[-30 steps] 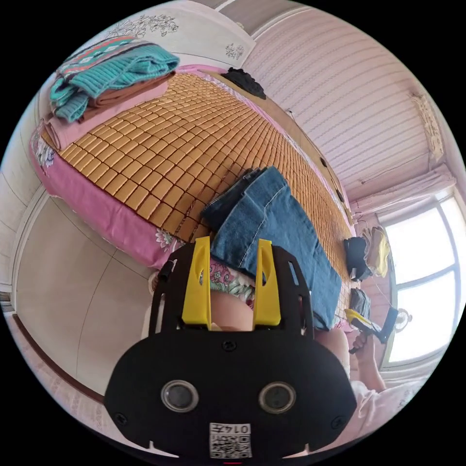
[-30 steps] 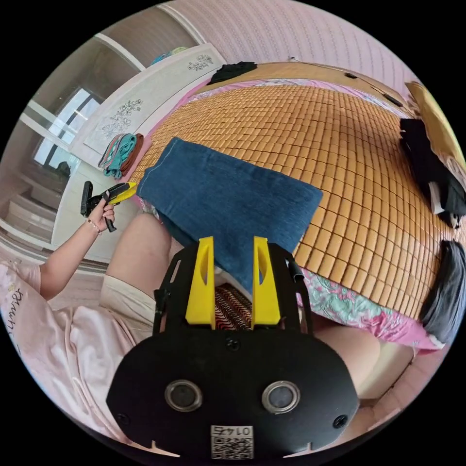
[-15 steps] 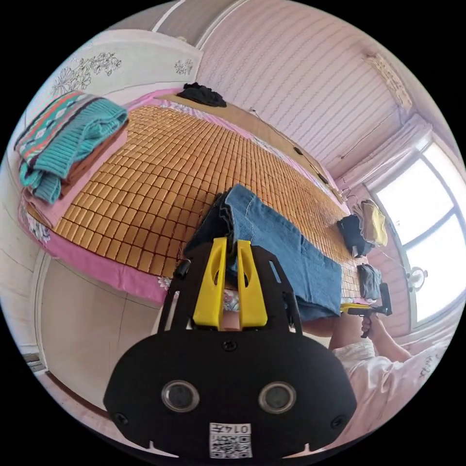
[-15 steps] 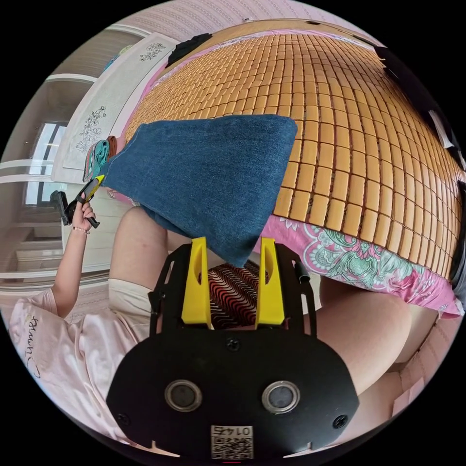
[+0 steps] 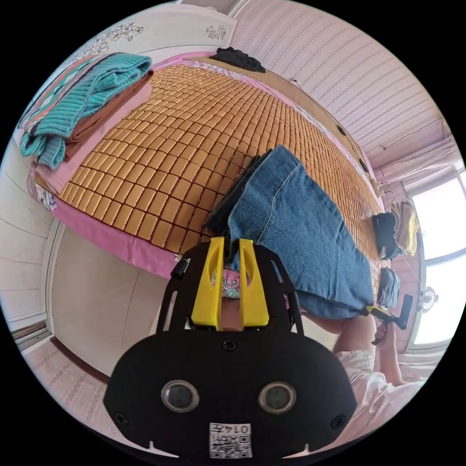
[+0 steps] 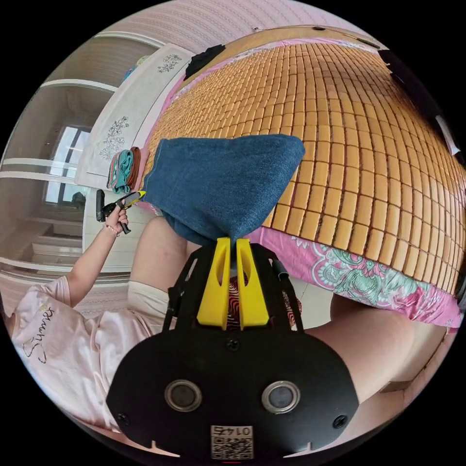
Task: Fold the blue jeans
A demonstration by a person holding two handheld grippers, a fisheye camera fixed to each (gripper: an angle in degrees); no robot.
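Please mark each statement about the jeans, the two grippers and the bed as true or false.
1. The jeans lie folded at the edge of the bed. True.
2. The right gripper has its jaws wide open. False: its jaws are nearly closed at the hanging corner of the jeans.
3. A stack of folded clothes sits on the bed's far corner. True.
4. The left gripper is holding a teal sweater. False: its jaws meet the near corner of the jeans.
5. The jeans lie on the floor. False: they rest on the bed, partly overhanging.

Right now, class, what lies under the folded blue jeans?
The blue jeans rest on the bamboo mat covering the bed; their near edge overhangs the bed's side. The mat directly beneath them is covered.
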